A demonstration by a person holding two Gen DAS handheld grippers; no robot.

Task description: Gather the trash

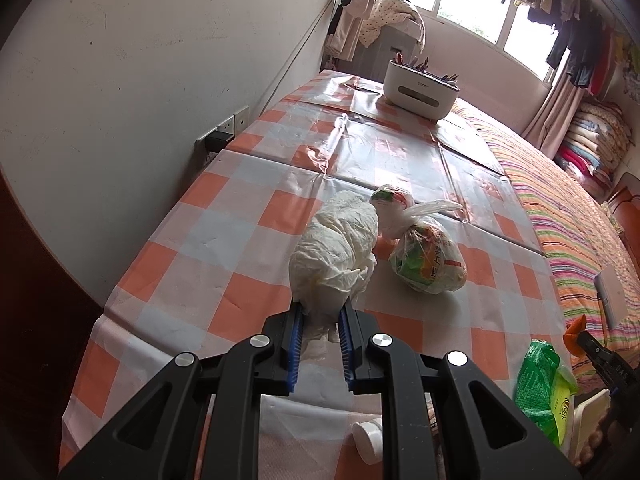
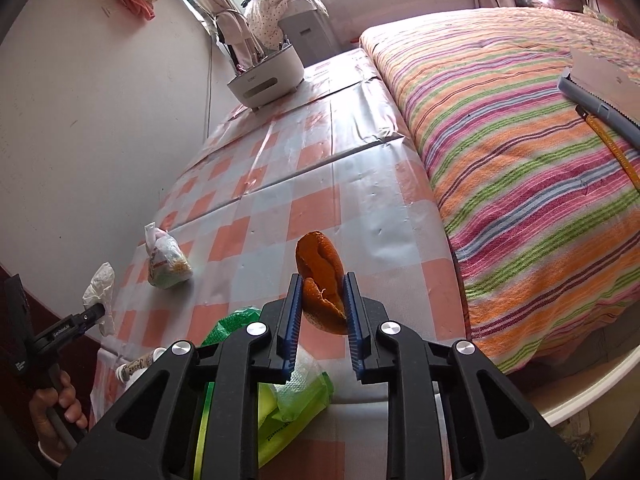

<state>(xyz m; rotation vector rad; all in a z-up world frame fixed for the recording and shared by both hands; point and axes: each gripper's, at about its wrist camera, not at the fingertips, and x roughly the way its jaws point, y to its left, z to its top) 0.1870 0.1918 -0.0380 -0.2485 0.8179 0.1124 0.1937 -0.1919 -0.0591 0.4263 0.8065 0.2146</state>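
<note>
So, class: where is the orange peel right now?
In the right wrist view, the orange peel sits clamped in the right hand-held gripper, above the checked tablecloth, left of the striped bed.

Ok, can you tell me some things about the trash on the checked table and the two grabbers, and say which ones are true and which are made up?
1. The left gripper is clamped on a crumpled white tissue. True.
2. The right gripper is empty. False: it grips an orange peel.
3. A tied plastic bag of trash lies on the checked tablecloth. True.
4. The white container stands on the striped bed. False: it stands at the far end of the table.
5. A green packet lies below the right gripper. True.
</note>
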